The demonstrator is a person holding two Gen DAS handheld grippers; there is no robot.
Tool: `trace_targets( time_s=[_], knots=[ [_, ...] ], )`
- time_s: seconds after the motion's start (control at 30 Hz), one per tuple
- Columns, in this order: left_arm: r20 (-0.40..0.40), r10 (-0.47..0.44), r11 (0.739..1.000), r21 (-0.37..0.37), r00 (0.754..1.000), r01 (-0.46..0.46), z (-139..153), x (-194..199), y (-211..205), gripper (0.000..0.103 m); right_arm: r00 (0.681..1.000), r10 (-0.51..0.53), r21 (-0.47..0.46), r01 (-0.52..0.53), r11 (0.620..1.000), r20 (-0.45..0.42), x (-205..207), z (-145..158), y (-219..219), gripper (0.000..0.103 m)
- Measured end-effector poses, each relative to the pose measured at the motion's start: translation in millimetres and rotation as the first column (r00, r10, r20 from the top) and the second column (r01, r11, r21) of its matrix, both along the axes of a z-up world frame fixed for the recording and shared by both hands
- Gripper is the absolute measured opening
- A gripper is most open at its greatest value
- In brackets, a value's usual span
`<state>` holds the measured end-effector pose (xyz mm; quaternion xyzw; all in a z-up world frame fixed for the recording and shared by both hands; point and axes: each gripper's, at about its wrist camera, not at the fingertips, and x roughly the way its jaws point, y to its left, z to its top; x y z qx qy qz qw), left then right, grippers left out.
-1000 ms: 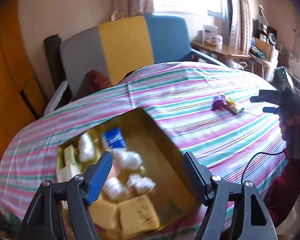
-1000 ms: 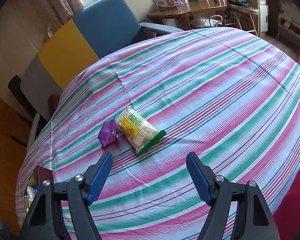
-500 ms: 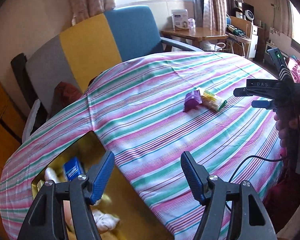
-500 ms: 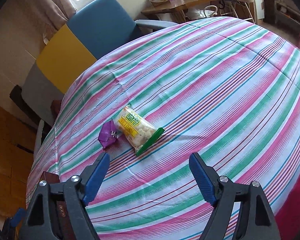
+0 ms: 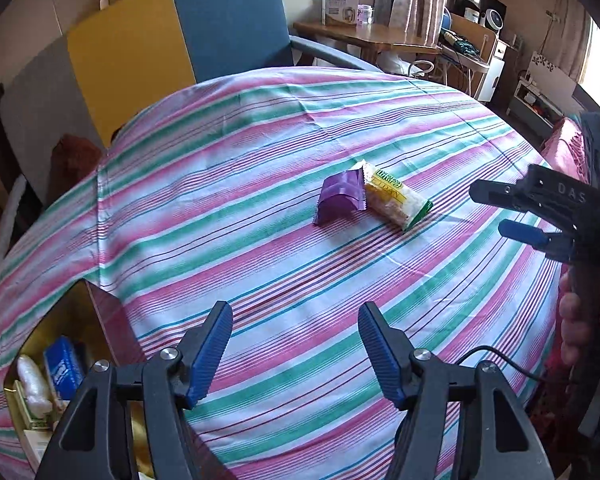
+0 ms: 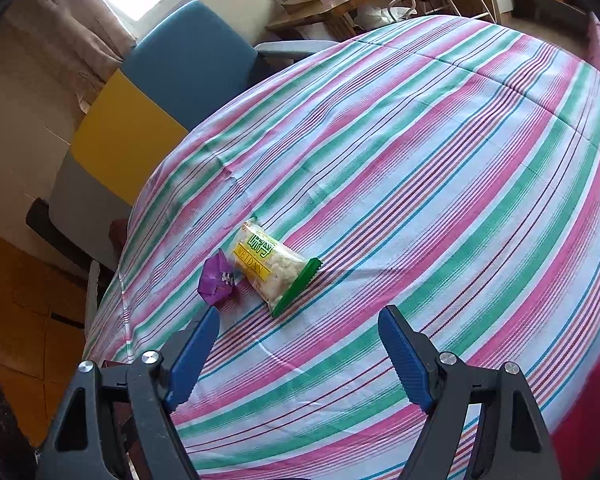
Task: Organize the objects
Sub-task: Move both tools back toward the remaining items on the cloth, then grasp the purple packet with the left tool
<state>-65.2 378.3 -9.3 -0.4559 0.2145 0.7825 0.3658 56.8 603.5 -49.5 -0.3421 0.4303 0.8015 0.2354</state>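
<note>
A purple packet (image 5: 340, 197) and a yellow-and-green snack packet (image 5: 396, 202) lie side by side, touching, on the striped tablecloth (image 5: 260, 184). In the right wrist view the purple packet (image 6: 217, 279) is left of the snack packet (image 6: 274, 270). A gold box (image 5: 76, 312) with several wrapped items sits at the lower left. My left gripper (image 5: 295, 350) is open and empty, above the cloth near the box. My right gripper (image 6: 299, 354) is open and empty, just short of the two packets; it also shows in the left wrist view (image 5: 500, 210).
A blue, yellow and grey chair (image 5: 172, 28) stands behind the table. A wooden side table (image 5: 364, 34) with a white box is at the back right. A cable (image 5: 496, 356) hangs by the table's right edge.
My left gripper has swung right, away from over the gold box, toward the middle of the table. My right gripper has come closer to the two packets.
</note>
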Motion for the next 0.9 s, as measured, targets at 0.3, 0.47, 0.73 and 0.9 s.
trace_targets(
  time_s=[0.3, 0.47, 0.73, 0.9],
  knots=[
    [0.116, 0.027, 0.996, 0.086, 0.993, -0.037, -12.9, -40.7, 48.5, 0.055, 1.0, -0.008, -0.049, 0.007, 0.999, -0.016, 1.3, -7.0, 3.3, 0.083],
    [0.177, 0.014, 0.992, 0.123, 0.984, -0.036, -22.8, -55.7, 86.3, 0.058, 1.0, -0.005, -0.069, 0.004, 0.998, -0.023, -0.1, -9.2, 3.3, 0.084],
    [0.205, 0.052, 0.997, 0.048, 0.977, -0.063, -56.8, -76.0, 127.4, 0.073, 1.0, 0.006, -0.095, -0.008, 0.995, -0.025, -2.4, -13.0, 2.7, 0.085],
    [0.211, 0.033, 0.998, 0.039, 0.977, -0.042, -73.0, -80.2, 130.3, 0.048, 1.0, 0.004, -0.084, -0.006, 0.996, -0.02, -2.1, -12.6, 3.3, 0.085]
  ],
)
